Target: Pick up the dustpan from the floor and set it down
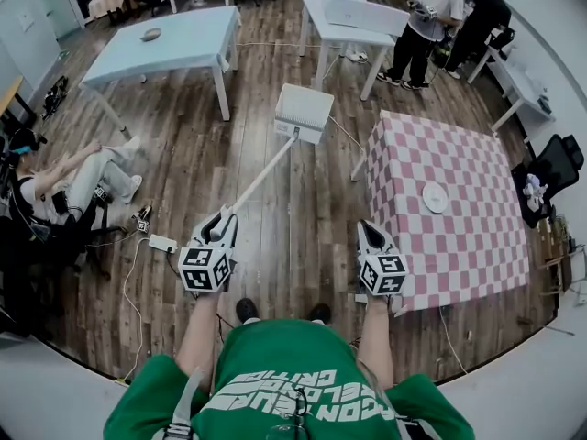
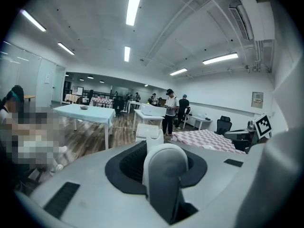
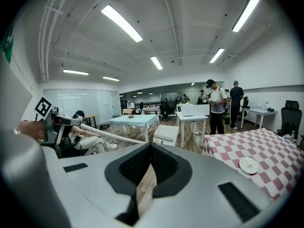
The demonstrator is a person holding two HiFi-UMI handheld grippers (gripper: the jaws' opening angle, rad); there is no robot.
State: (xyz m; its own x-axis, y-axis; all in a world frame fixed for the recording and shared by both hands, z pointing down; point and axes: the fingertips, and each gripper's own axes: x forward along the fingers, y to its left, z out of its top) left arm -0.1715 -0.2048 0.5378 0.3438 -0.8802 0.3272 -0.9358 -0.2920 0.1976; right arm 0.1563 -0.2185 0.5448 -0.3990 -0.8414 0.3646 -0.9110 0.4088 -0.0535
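My left claw (image 1: 223,220) clamped the long handle (image 2: 164,167); the grip itself showed only in the left gripper view. Head view placed the dustpan (image 1: 304,111) at the handle's far end, well ahead of that claw. Right claw (image 3: 145,175) was empty, tips together.

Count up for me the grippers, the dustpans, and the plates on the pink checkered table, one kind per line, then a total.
Grippers: 2, the left gripper and the right gripper
Dustpans: 1, the dustpan, its handle clamped in the left gripper
Plates: 1, the plate on the checkered table
Total: 4
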